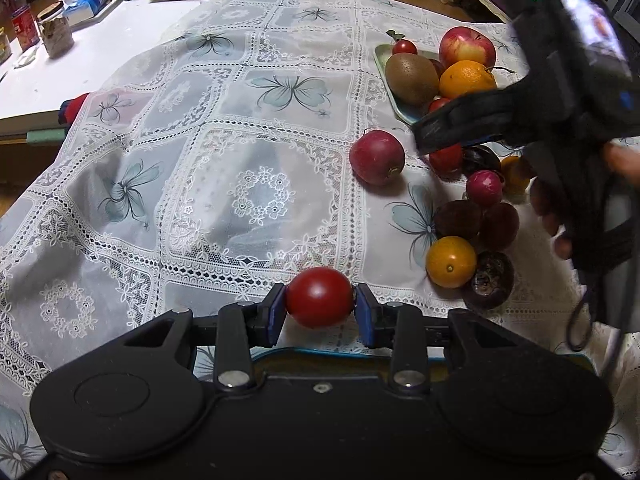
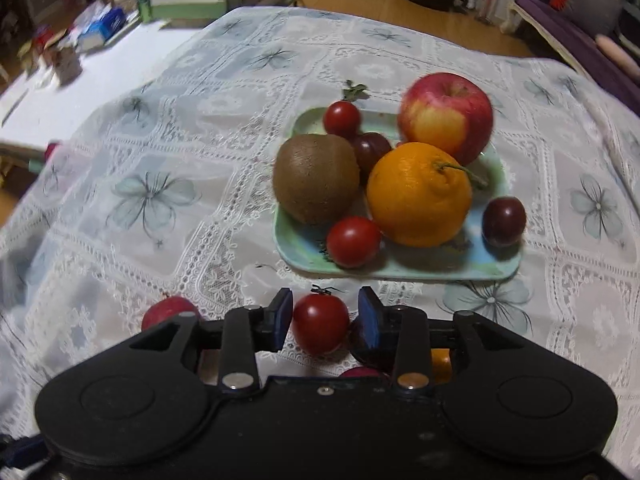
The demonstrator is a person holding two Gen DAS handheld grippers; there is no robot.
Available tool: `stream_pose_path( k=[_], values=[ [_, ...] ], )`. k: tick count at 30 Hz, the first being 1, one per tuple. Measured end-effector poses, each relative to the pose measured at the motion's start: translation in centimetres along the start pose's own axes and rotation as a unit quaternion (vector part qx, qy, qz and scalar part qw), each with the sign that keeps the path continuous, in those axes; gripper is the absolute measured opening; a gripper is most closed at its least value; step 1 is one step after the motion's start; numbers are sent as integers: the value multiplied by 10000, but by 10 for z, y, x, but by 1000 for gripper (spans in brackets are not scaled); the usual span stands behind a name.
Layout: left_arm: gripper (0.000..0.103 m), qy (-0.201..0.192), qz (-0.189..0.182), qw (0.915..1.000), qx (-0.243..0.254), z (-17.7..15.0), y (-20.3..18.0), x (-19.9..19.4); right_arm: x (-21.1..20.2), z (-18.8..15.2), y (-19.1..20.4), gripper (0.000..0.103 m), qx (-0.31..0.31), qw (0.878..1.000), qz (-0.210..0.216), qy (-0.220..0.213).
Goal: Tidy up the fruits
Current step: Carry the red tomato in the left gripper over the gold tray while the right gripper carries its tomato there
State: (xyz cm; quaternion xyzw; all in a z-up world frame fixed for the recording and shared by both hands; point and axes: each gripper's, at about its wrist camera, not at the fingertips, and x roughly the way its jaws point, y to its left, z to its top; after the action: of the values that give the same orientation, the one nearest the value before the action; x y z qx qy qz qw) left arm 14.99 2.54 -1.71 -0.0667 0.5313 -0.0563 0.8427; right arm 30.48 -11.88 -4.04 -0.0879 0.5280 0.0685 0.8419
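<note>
My left gripper (image 1: 320,304) is shut on a red cherry tomato (image 1: 319,297), held low over the lace tablecloth. My right gripper (image 2: 325,316) is open around another cherry tomato (image 2: 320,323) lying on the cloth, with gaps on both sides. Ahead of it a pale green tray (image 2: 304,248) holds a kiwi (image 2: 316,178), an orange (image 2: 418,194), an apple (image 2: 446,116), two small tomatoes and two dark plums. In the left wrist view the tray (image 1: 394,100) is at the far right, partly hidden by the right gripper's body (image 1: 560,80).
Loose fruit lies on the cloth right of the left gripper: a red radish-like fruit (image 1: 376,157), a small orange (image 1: 451,262), dark plums (image 1: 458,220) and a dark round fruit (image 1: 488,280). A white table (image 1: 100,48) with jars, tissues and a can stands at the left.
</note>
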Motion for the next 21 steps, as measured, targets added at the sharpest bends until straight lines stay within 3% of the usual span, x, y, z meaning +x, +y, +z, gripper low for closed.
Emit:
stream_pose_path(
  k=[4, 7, 11, 15, 21],
  values=[
    [45, 4, -18, 10000, -7, -1, 1, -2, 10, -7, 18, 43, -543, 9983, -204, -54],
    [45, 0, -16, 10000, -32, -1, 3, -5, 5, -9, 15, 32, -439, 9987, -212, -150],
    [45, -42, -51, 9999, -97, -1, 5, -12, -11, -3, -7, 31, 233, 9995, 209, 18],
    [45, -117, -110, 9998, -79, -2, 4, -26, -47, -3, -23, 31, 860, 9948, 503, -188],
    [45, -212, -283, 9994, -55, -16, 1, -52, -114, -39, -35, 31, 1367, 9852, 959, -376]
  ],
)
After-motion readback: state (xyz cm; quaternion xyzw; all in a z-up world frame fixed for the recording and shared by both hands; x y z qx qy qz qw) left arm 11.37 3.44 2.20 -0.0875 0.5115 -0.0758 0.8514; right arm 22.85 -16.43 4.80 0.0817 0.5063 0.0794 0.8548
